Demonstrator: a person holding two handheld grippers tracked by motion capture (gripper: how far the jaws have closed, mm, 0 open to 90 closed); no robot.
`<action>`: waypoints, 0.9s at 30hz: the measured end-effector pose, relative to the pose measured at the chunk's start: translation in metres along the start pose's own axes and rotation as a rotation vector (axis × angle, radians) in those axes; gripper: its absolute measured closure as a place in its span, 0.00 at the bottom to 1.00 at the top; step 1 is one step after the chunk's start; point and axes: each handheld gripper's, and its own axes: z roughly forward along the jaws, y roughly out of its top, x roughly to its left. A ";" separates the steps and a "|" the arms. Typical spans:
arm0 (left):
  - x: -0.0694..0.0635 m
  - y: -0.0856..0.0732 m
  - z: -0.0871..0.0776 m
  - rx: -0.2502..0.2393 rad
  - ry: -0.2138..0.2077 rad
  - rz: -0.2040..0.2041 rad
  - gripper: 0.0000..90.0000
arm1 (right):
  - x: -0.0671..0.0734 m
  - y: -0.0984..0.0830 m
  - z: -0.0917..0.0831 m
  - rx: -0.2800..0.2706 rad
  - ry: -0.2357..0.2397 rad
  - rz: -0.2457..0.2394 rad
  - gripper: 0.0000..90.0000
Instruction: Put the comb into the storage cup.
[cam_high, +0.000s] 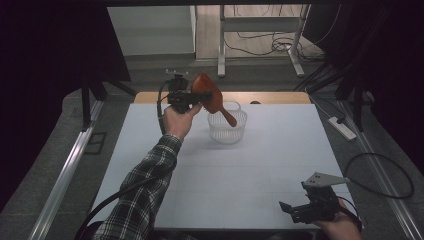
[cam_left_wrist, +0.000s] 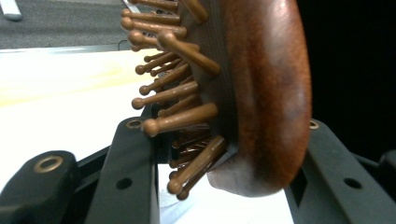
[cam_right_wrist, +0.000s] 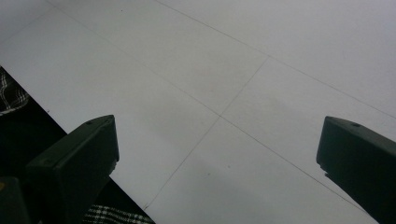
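High view: left gripper (cam_high: 192, 97) clamps a wooden hairbrush (cam_high: 210, 95) above the clear basket (cam_high: 227, 127), handle slanting down into it; right gripper (cam_high: 300, 210) rests open, well apart.

Three cameras around the white table (cam_high: 240, 175)

The high view looks down and forward over it; the left gripper view sits tight above it; the right gripper view faces its near edge.

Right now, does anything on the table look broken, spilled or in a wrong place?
Nothing stands out. The left tool holds a wooden hairbrush tilted above the clear basket, which stands upright on the white table. No damage or spill shows.
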 end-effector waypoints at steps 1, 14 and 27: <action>0.000 0.000 0.000 0.000 0.000 0.000 0.67 | 0.000 0.000 0.000 0.001 0.001 0.000 0.00; -0.002 -0.009 0.017 0.004 0.018 -0.015 0.67 | 0.002 0.000 0.001 0.018 0.000 -0.016 0.00; 0.001 -0.021 0.031 0.024 0.024 -0.042 0.67 | 0.002 0.000 0.002 0.025 -0.001 -0.026 0.00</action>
